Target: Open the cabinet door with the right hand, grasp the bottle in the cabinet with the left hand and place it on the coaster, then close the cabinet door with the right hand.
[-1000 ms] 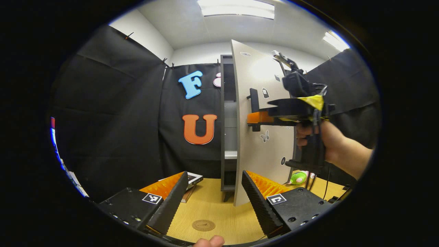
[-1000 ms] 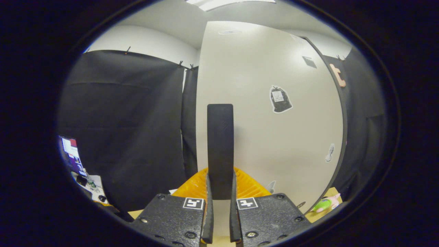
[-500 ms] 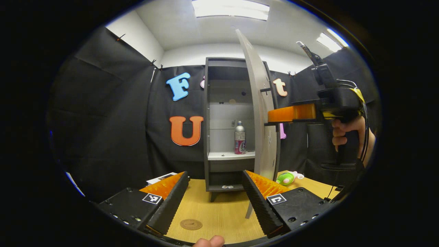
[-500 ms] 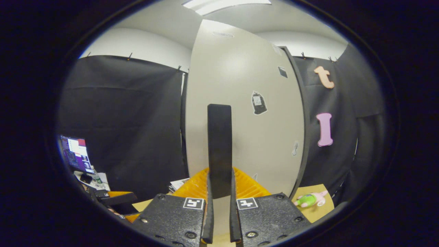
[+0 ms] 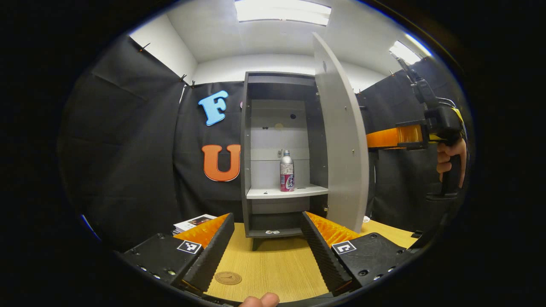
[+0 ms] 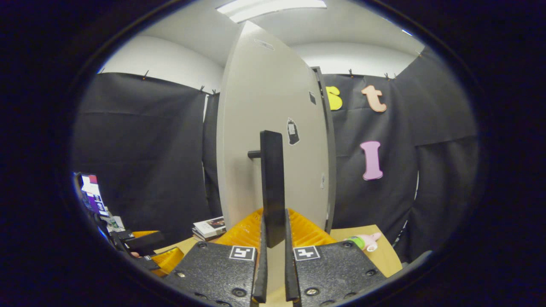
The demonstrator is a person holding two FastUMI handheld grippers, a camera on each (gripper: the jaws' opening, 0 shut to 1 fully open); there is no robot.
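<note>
The grey cabinet [image 5: 245, 140] stands at the back of the wooden table with its pale door [image 5: 341, 140] swung wide open to the right. A silver bottle with a pink label [image 5: 286, 171] stands upright on the cabinet's white shelf. A round brown coaster [image 5: 228, 278] lies on the table near me. My left gripper [image 5: 266, 249] is open, low over the table in front of the cabinet. My right gripper [image 6: 273, 238] is shut on the door's black handle [image 6: 271, 183]; in the left gripper view the right gripper [image 5: 399, 137] is held by a hand beyond the door.
A stack of books [image 5: 192, 222] lies on the table left of the cabinet. A green and pink soft toy [image 6: 364, 242] lies on the table past the door. A screen [image 6: 91, 194] glows at the far left of the right gripper view.
The door has swung from nearly edge-on to wide open, pulled by the right gripper. The cabinet's inside and the bottle have come fully into sight. My left gripper stays open.
</note>
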